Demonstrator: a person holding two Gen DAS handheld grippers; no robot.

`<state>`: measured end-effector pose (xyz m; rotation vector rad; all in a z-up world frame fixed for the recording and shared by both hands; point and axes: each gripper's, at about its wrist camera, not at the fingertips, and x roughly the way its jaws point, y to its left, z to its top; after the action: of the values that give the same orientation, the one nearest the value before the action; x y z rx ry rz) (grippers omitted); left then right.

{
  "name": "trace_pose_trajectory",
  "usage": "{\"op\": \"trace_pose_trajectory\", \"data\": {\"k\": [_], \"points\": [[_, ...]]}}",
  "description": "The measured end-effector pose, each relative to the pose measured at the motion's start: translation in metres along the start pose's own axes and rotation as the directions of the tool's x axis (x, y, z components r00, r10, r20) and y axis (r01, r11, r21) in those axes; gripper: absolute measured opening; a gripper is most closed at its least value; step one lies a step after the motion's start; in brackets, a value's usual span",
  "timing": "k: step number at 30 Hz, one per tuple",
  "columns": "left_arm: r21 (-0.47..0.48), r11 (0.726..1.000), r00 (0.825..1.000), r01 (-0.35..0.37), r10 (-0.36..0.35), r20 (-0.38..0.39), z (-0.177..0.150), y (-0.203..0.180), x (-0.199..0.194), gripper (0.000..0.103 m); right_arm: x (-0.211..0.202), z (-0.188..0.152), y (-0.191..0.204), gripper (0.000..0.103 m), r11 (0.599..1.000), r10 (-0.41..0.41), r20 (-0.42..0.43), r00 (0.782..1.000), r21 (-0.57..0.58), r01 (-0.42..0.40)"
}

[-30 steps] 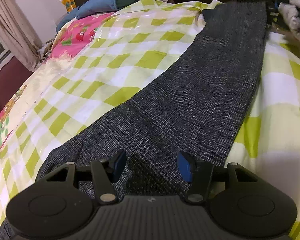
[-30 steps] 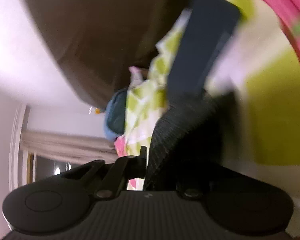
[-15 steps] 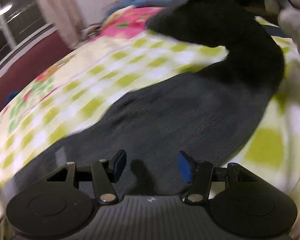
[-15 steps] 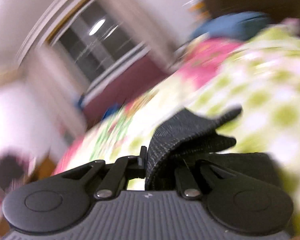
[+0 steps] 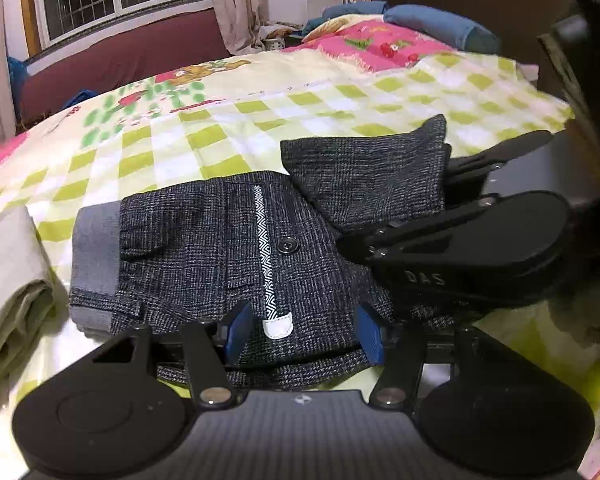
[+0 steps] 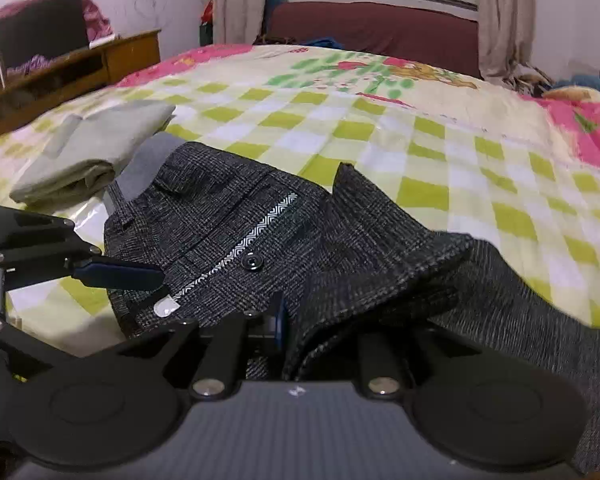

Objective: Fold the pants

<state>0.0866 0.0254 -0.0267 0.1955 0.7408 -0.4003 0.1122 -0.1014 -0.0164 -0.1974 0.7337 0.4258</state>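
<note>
Pants (image 5: 204, 240): dark grey checked fabric is laid on the green-and-white checked bedspread (image 5: 300, 112), waistband end towards the folded beige cloth (image 6: 88, 152); a patterned white strip (image 5: 265, 248) and a dark button (image 5: 287, 245) are seen on the upper face.
Leg end (image 6: 380, 240): it is doubled back over the waistband part, and its hem is held raised off the layer beneath.
Left gripper (image 5: 302, 332): blue pads are spread apart, with the near edge of the pants lying between them, ungripped.
Right gripper (image 6: 320, 336): it is pinched on the folded-over leg fabric; only one finger (image 6: 279, 320) is visible, the other is covered by cloth.
Background: a pink floral blanket (image 5: 380, 44) and a blue pillow (image 5: 440, 26) are seen at the far end of the bed.
</note>
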Motion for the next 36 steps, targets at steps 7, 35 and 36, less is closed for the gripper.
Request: {"op": "trace_pose_trajectory", "data": {"k": [7, 35, 36], "points": [[-0.084, 0.996, 0.999, 0.028, -0.025, 0.032, -0.005, 0.019, -0.009, 0.07, 0.018, 0.022, 0.004, 0.015, 1.0, -0.014, -0.007, 1.0, 0.013, 0.014], [-0.121, 0.983, 0.99, -0.136, 0.141, 0.028, -0.031, 0.042, -0.054, 0.07, 0.063, 0.094, 0.071, 0.042, 0.965, 0.26, -0.006, 0.966, 0.02, -0.26], [-0.123, 0.983, 0.989, -0.14, 0.145, 0.034, -0.031, 0.042, -0.059, 0.07, 0.055, 0.093, 0.07, 0.046, 0.96, 0.278, 0.009, 0.961, 0.016, -0.278]]}}
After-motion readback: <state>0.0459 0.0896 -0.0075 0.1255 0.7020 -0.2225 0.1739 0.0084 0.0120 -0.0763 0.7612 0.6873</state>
